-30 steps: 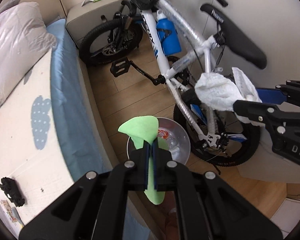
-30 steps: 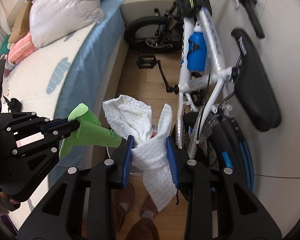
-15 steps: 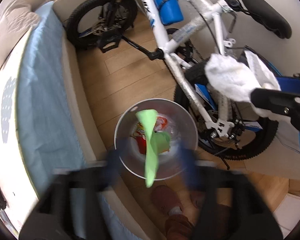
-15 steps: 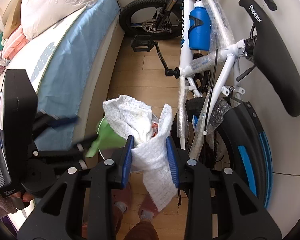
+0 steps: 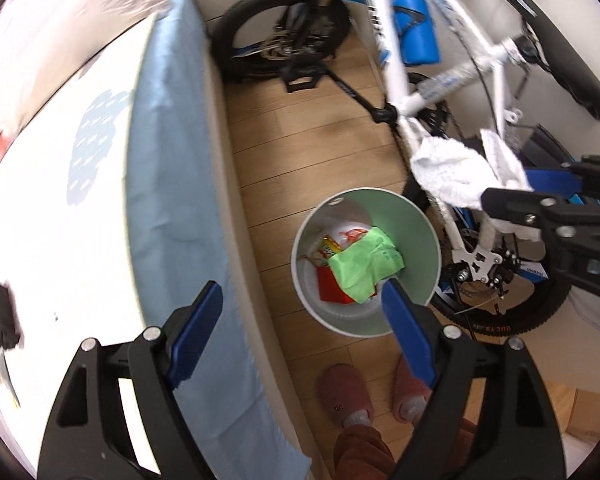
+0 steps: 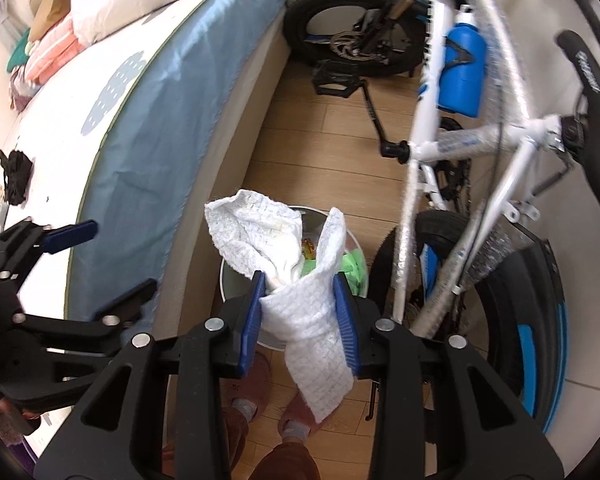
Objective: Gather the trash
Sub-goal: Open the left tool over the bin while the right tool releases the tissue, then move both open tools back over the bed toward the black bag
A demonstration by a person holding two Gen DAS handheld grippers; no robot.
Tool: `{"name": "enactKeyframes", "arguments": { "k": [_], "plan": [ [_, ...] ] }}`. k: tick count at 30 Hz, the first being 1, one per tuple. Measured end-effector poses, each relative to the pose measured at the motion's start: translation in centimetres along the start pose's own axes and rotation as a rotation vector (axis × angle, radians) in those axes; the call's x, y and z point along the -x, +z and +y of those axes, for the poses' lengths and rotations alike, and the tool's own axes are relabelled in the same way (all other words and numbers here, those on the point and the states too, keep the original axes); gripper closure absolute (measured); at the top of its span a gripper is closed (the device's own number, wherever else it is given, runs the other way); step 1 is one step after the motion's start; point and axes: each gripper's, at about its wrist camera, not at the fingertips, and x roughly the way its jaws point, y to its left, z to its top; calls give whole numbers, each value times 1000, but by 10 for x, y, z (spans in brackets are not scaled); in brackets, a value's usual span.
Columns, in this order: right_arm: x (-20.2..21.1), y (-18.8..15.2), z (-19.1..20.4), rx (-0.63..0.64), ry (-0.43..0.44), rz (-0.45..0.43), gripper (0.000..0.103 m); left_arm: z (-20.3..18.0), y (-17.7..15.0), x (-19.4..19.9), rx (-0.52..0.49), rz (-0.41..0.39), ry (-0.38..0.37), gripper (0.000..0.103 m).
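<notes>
A round metal trash bin (image 5: 414, 222) stands on the wood floor between the bed and the bicycle. A green wrapper (image 5: 364, 266) lies inside it on top of red and yellow packaging. My left gripper (image 5: 302, 296) is open and empty above the bin's near-left side. My right gripper (image 6: 300, 282) is shut on a crumpled white paper towel (image 6: 260, 236), held above the bin (image 6: 226, 276). The towel also shows in the left wrist view (image 5: 452, 172), to the right of the bin.
A bed with a blue sheet (image 5: 168, 184) runs along the left. A white bicycle (image 5: 420, 88) with a blue bottle (image 6: 462, 76) stands close on the right of the bin. The person's pink slippers (image 5: 344, 392) are just below the bin. A black object (image 6: 16, 172) lies on the bed.
My left gripper opened and the green wrapper dropped into the bin. Both grippers moved over the bin; the right one still holds the towel.
</notes>
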Motion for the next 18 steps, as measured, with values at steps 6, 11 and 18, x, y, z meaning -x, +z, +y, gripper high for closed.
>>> {"name": "enactKeyframes", "arguments": {
  "k": [6, 11, 18],
  "plan": [
    [-17, 7, 12, 23, -27, 17, 27, 28, -14, 14, 94, -9, 36, 21],
    [-6, 15, 31, 68, -10, 8, 27, 53, -27, 38, 180, -31, 80, 21],
    [49, 22, 102, 256, 49, 6, 27, 100, -54, 103, 394, -53, 160, 21]
  ]
}}
